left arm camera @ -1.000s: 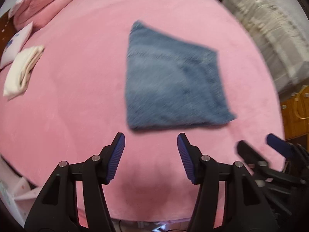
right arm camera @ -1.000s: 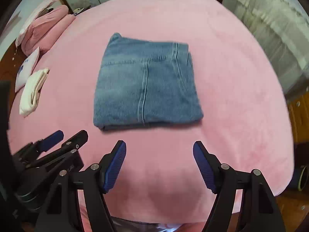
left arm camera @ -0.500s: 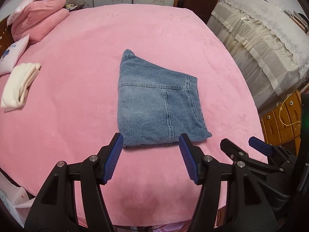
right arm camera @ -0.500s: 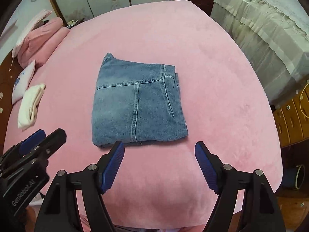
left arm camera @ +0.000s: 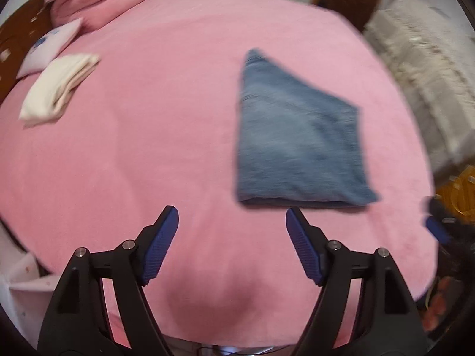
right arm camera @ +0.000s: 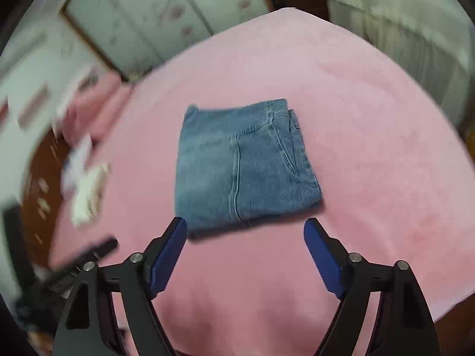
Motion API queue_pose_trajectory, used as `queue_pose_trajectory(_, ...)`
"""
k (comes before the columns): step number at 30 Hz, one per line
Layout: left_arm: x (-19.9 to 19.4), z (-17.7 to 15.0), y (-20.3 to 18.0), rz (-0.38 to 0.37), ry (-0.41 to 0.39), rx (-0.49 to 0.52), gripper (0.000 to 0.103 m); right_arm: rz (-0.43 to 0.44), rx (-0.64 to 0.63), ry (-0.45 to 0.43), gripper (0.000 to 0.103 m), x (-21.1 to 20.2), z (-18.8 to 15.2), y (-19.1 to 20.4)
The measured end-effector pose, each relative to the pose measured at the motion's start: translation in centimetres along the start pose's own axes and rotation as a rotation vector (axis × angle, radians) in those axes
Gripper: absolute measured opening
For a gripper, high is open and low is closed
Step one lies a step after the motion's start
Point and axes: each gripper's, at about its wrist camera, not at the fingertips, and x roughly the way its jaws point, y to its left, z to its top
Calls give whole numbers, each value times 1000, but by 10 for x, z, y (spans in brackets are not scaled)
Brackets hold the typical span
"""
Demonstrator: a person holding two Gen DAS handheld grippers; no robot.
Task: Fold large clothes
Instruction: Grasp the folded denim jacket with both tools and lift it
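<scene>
Both views smeared by motion blur, worst at the edges. Far left of the right wrist view: only dark streaks where the left gripper shows, fingers there not resolvable. Far right of the left wrist view: a blue pad and black blur, all that shows of the right gripper. Seams of the folded jeans illegible in the left wrist view; stitching and a pocket line legible on the jeans in the right wrist view.

Left gripper: fingers spread wide, nothing between the blue pads, above bare blanket; jeans ahead of and beyond the right fingertip, apart from it. Right gripper: fingers spread wide, empty; near edge of the jeans just ahead of the gap, close to the left fingertip, contact not determinable.

Surface: pink blanket over a bed, jeans lying flat as a compact rectangle. Far ahead-left of the left fingers: folded cream garment, white cushion, pink pillows. Beyond the bed: pale floral wardrobe doors; to the right, lace-covered furniture.
</scene>
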Motion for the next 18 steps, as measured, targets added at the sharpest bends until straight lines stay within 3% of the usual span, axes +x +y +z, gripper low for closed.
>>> queue_pose_trajectory(2,22,5,8,28,22,-28,73,41,44,30,85,13,6,-24)
queue_pose_trajectory(4,43,11,13,-6,64,-53,73,47,67,45,85,28,14,-46)
queue_pose_trajectory(8,90,32,15,-153,142,-87,73,9,70,99,86,71,39,-85)
queue_pose_trajectory(12,132,48,-1,-295,216,-34,72,119,70,161,85,119,61,-123)
queue_pose_trajectory(16,164,61,-18,-366,265,-34,72,159,126,297,85,175,75,-151)
queue_pose_trajectory(18,179,64,-25,-389,284,-22,72,216,141,302,85,192,79,-157)
